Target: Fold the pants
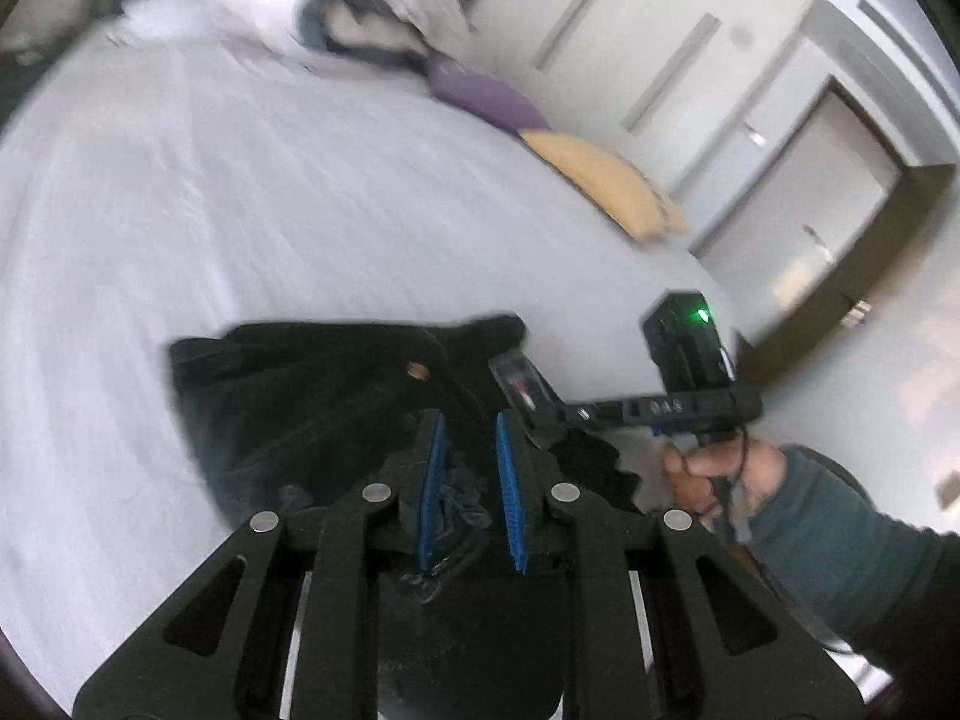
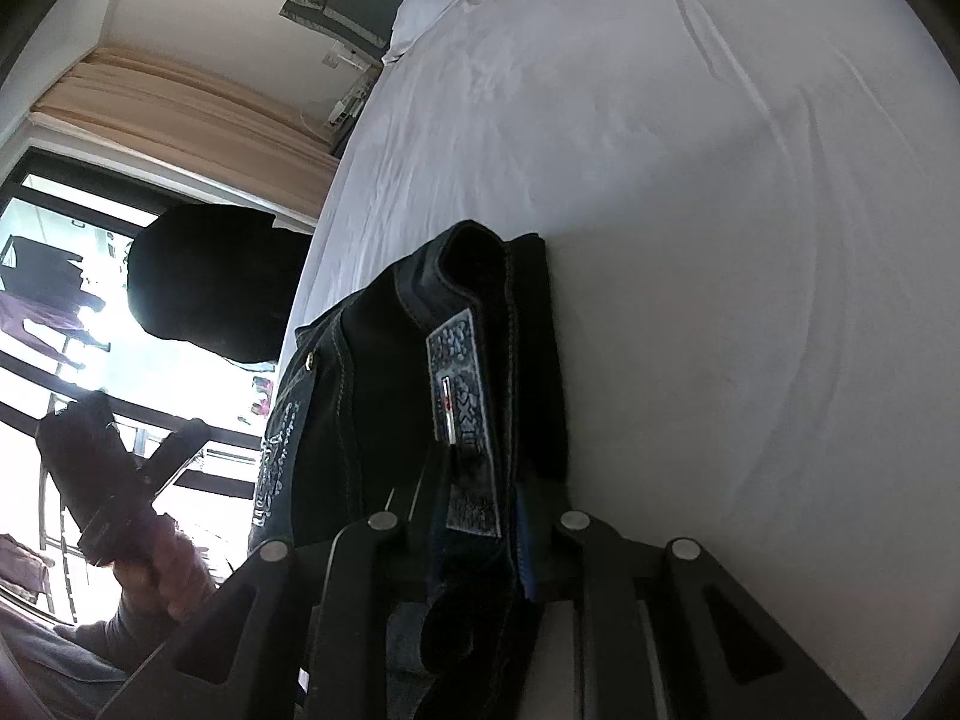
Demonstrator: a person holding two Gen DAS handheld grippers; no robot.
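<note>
Both claws grip the pants (image 1: 312, 396) at the bed (image 1: 252, 192) edge: left claw (image 1: 469, 480) pinches bunched cloth, right claw (image 2: 480, 516) clamps the waistband. I expect thick denim could slip if pulled unevenly.

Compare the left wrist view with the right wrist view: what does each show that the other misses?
Left only: purple cushion, yellow cushion, closet doors, and the right gripper from outside. Right only: window, curtain, and the pants' waistband label clamped in the right jaws. Both: black pants on the white bed; left gripper holds fabric too.
</note>
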